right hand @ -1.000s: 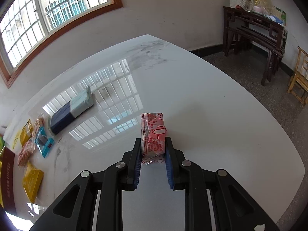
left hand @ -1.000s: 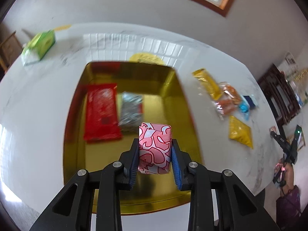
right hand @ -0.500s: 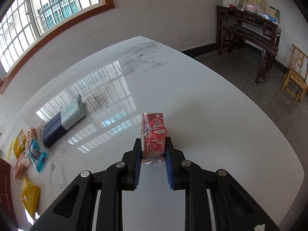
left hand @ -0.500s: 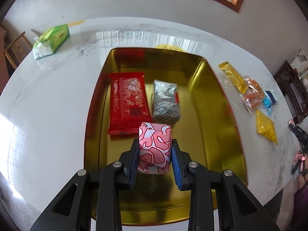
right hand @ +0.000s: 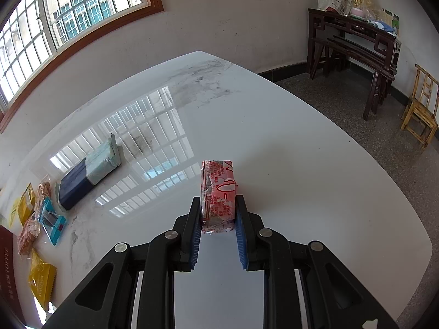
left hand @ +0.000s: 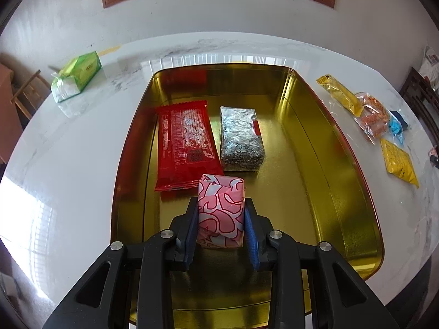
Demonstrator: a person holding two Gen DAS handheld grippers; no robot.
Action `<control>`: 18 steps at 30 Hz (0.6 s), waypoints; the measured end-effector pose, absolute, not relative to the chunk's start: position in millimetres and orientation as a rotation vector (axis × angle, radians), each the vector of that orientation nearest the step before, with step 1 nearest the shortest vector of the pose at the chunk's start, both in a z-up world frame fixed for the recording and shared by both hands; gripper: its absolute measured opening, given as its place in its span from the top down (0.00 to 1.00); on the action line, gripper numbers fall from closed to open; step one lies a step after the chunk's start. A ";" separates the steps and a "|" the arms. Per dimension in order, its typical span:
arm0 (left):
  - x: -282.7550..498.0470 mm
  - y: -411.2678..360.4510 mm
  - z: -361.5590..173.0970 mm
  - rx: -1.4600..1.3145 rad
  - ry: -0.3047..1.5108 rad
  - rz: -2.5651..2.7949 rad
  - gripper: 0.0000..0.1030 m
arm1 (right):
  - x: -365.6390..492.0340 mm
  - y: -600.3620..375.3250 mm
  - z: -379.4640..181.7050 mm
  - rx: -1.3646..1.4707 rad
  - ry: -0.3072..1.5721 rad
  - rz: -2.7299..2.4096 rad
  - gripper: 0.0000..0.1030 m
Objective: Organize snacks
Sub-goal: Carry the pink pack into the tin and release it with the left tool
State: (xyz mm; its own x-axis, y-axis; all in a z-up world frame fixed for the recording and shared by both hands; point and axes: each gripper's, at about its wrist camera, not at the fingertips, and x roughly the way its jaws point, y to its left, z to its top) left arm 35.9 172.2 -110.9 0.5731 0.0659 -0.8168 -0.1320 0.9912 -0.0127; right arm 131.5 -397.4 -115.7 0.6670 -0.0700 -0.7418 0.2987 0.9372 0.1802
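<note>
My left gripper [left hand: 221, 211] is shut on a pink patterned snack pack [left hand: 221, 213] and holds it above the near half of a gold tray [left hand: 310, 148]. In the tray lie a red flat packet [left hand: 186, 145] and a silver packet [left hand: 241, 139] side by side. My right gripper [right hand: 217, 211] is shut on a red-printed snack pack [right hand: 218, 192] over the white table [right hand: 288, 164]. Loose snacks lie right of the tray: yellow sachets [left hand: 399, 161], an orange bag [left hand: 373, 118] and a blue packet [left hand: 396, 128].
A green tissue pack [left hand: 76, 75] lies at the table's far left. In the right wrist view a dark blue and pale green packet [right hand: 87, 170] lies on the table, with small sachets [right hand: 41, 219] at the left. A dark wooden bench [right hand: 354, 41] and chair [right hand: 422, 104] stand beyond the table.
My left gripper has swung with the pink pack to line up over the tray, which now sits centred in view. My right gripper, still holding its pack, has turned slightly right.
</note>
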 end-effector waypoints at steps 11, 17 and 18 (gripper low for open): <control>28.1 170.7 -103.6 -0.060 0.916 0.143 0.68 | 132.0 -395.5 -115.6 0.286 0.821 -0.218 0.80; 21.7 170.9 -94.5 -0.034 0.877 0.164 0.67 | 131.9 -395.0 -115.5 0.278 0.823 -0.218 0.80; 20.7 170.8 -93.0 -0.027 0.871 0.167 0.66 | 131.3 -394.7 -115.5 0.278 0.823 -0.218 0.80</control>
State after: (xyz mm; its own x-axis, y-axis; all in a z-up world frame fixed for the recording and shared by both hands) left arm 20.7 170.8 -93.0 0.6316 0.1350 -0.7634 -0.1573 0.9866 0.0443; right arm 131.3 -394.7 -115.5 0.6612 -0.0835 -0.7456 0.2972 0.9416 0.1581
